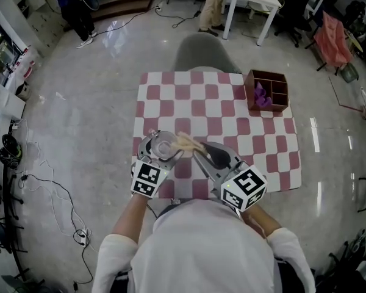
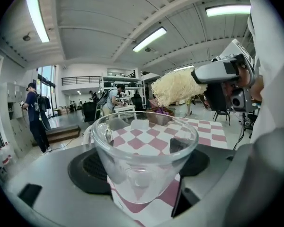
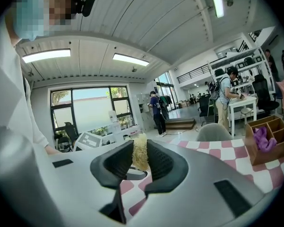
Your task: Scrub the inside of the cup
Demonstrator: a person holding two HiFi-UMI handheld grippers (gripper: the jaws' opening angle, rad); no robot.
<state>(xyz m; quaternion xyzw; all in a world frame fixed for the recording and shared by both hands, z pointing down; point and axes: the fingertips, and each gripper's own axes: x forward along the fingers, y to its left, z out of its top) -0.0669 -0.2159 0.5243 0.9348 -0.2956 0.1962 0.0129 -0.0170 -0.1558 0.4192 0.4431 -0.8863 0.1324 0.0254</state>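
L gripper jaws clamp clear round glass cup; R gripper jaws pinch pale fibrous scrubber.

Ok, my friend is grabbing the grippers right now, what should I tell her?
Left gripper: shut on the glass cup, held over the checked table.
Right gripper: shut on the yellow fibre scrubber, held up by the cup's rim, not inside it.
Done: both things are in the grippers.
Left: push the scrubber in and scrub the inside.
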